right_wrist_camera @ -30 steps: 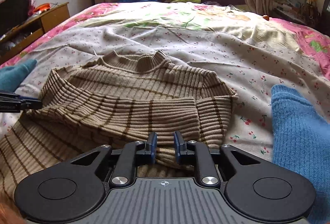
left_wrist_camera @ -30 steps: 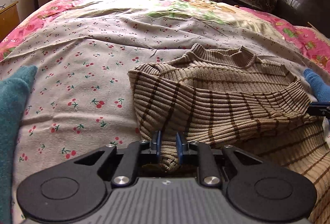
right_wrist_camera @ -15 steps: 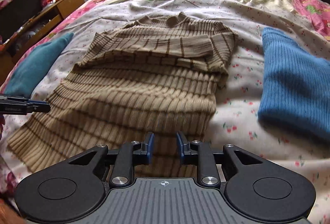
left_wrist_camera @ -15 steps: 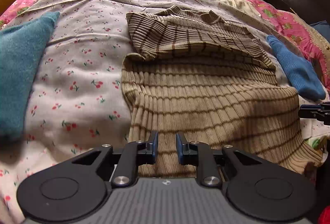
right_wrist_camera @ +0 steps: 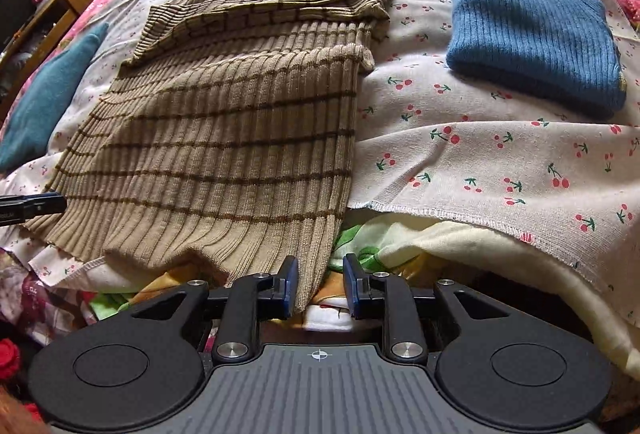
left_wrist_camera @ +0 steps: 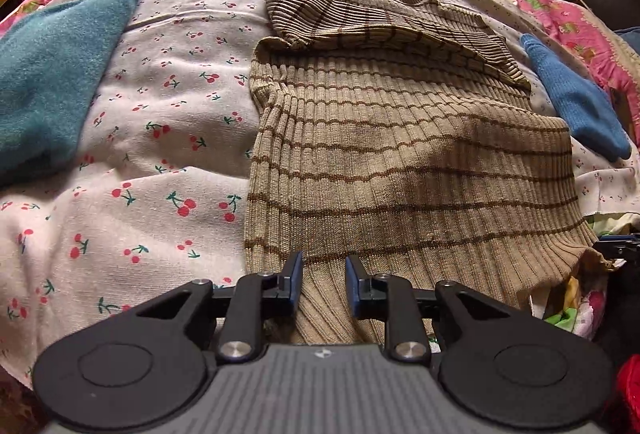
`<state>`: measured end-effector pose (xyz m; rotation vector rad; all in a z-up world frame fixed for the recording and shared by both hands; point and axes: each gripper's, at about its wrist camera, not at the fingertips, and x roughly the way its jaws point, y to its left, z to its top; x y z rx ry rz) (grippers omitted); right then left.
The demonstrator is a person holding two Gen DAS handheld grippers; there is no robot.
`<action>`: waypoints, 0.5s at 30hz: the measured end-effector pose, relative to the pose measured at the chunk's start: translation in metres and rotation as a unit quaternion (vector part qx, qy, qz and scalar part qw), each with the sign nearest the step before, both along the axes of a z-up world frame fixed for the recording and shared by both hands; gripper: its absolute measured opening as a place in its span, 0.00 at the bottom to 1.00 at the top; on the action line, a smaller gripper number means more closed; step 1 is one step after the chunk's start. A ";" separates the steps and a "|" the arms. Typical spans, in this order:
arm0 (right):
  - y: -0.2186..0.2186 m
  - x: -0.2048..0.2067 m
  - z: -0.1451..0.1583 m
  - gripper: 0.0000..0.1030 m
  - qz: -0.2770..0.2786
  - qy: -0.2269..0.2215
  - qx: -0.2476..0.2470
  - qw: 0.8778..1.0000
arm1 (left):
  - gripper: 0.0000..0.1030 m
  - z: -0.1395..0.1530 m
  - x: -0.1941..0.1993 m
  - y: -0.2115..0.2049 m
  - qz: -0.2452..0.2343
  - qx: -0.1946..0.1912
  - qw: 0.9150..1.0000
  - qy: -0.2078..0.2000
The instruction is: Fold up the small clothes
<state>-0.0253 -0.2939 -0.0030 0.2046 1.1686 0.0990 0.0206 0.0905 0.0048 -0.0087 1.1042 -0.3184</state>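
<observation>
Striped sweater lying flat on the bed, sleeves folded across the chest, hem hanging over the near edge, left tool standing open over the hem, right tool open, hem corner lying between its jaws, blue garment sitting beside, teal garment opposite.

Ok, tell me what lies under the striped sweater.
The striped sweater lies on the cherry-print sheet; its hem hangs past the sheet's edge over colourful bedding. Anything beneath its middle is covered.
</observation>
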 end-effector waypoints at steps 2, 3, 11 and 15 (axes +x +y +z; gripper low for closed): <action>0.000 0.000 0.000 0.24 -0.004 0.000 0.002 1.000 | 0.34 0.003 -0.004 0.004 0.019 0.000 1.000 -0.007; -0.001 0.000 0.001 0.24 -0.005 0.000 0.005 1.000 | 0.34 0.006 -0.006 0.005 0.021 0.000 1.000 -0.013; -0.002 -0.002 0.003 0.24 -0.018 0.001 0.010 1.000 | 0.36 0.020 -0.020 -0.002 0.034 0.079 0.994 -0.073; -0.002 -0.002 0.003 0.24 -0.020 -0.001 0.007 1.000 | 0.61 0.021 -0.019 -0.003 0.028 0.104 0.991 -0.082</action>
